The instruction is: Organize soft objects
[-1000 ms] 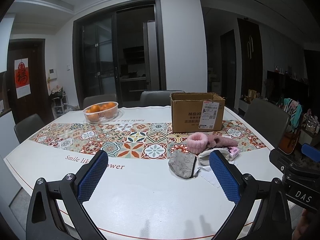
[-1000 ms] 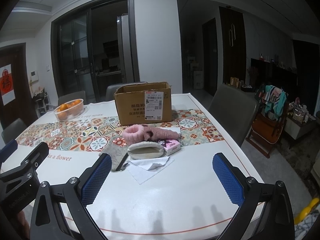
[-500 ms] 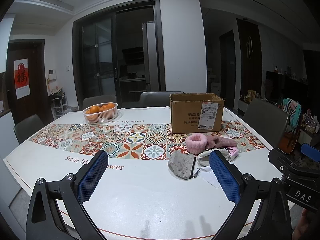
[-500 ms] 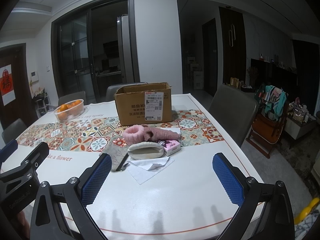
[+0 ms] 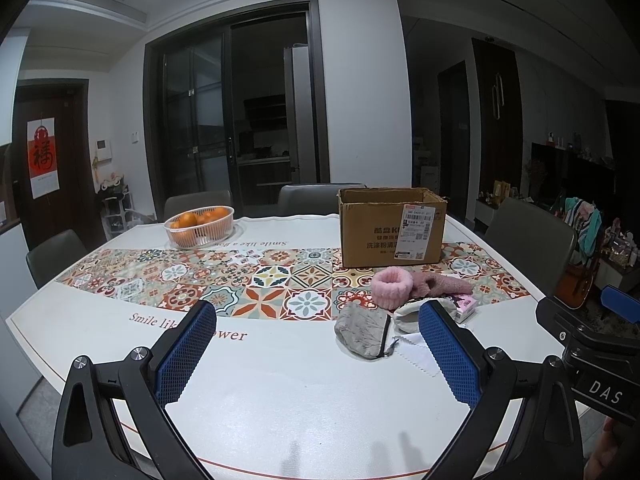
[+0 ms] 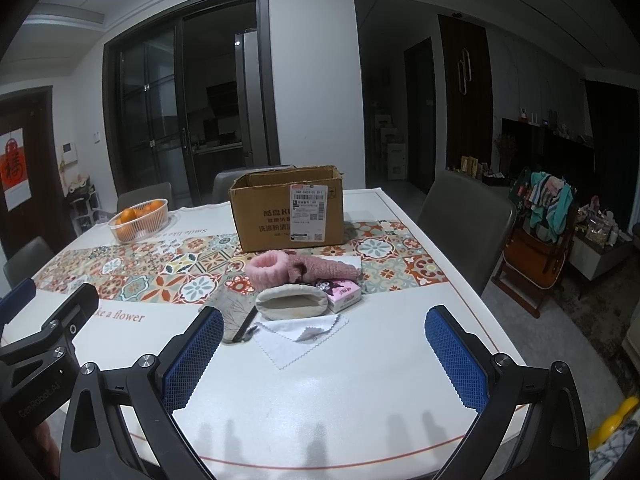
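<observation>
A pile of soft things lies in front of an open cardboard box (image 6: pixel 290 212): a pink fluffy wristband (image 6: pixel 267 272), a pink knitted glove (image 6: pixel 328 270), a cream pouch (image 6: pixel 290 306), a grey pouch (image 5: pixel 362 330), a pink tissue pack (image 6: pixel 344 294) and a white cloth (image 6: pixel 298 334). The box also shows in the left wrist view (image 5: pixel 390 226). My left gripper (image 5: pixel 320 350) is open and empty, held over the table's near edge, left of the pile. My right gripper (image 6: pixel 326 354) is open and empty, just short of the white cloth.
A white basket of oranges (image 5: pixel 199 226) stands at the far left of the table (image 5: pixel 260 380). Grey chairs (image 6: pixel 466 216) surround the table. A patterned runner (image 5: pixel 224 276) crosses its middle. Clutter and a wooden high chair (image 6: pixel 536 256) stand to the right.
Both views have shifted very slightly; the grippers stay open and nothing on the table has moved.
</observation>
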Tool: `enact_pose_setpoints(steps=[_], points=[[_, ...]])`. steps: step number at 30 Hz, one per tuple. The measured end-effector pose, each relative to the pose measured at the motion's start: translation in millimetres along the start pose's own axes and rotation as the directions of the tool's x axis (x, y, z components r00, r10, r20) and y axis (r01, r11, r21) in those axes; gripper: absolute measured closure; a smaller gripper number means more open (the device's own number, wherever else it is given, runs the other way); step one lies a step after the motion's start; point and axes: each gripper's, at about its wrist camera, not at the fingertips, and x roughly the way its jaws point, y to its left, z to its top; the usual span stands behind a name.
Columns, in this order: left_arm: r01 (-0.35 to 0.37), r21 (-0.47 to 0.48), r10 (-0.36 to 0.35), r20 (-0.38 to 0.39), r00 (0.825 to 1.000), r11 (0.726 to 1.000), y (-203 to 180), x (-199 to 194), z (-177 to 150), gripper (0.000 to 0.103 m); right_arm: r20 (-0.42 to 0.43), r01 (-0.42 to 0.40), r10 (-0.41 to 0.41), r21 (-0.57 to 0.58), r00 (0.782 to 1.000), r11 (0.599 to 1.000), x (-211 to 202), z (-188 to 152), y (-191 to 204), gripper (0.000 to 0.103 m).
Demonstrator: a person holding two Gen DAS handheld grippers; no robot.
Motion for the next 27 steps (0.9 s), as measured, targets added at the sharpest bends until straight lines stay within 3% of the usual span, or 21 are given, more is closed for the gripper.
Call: enact_pose_setpoints(steps=[13, 27], points=[[0.008, -0.004, -0.008, -0.018, 1.000, 1.000, 1, 4, 0, 0.000, -0.018, -0.006, 0.006, -0.002, 1.000, 1.000, 1, 2, 1, 0.000], [0.034, -0.007, -0.035, -0.113, 0.993, 0.999, 0, 59, -15, 0.001, -0.097, -0.016, 0.014, -0.016, 0.995, 1.000, 47, 0, 2, 0.001]])
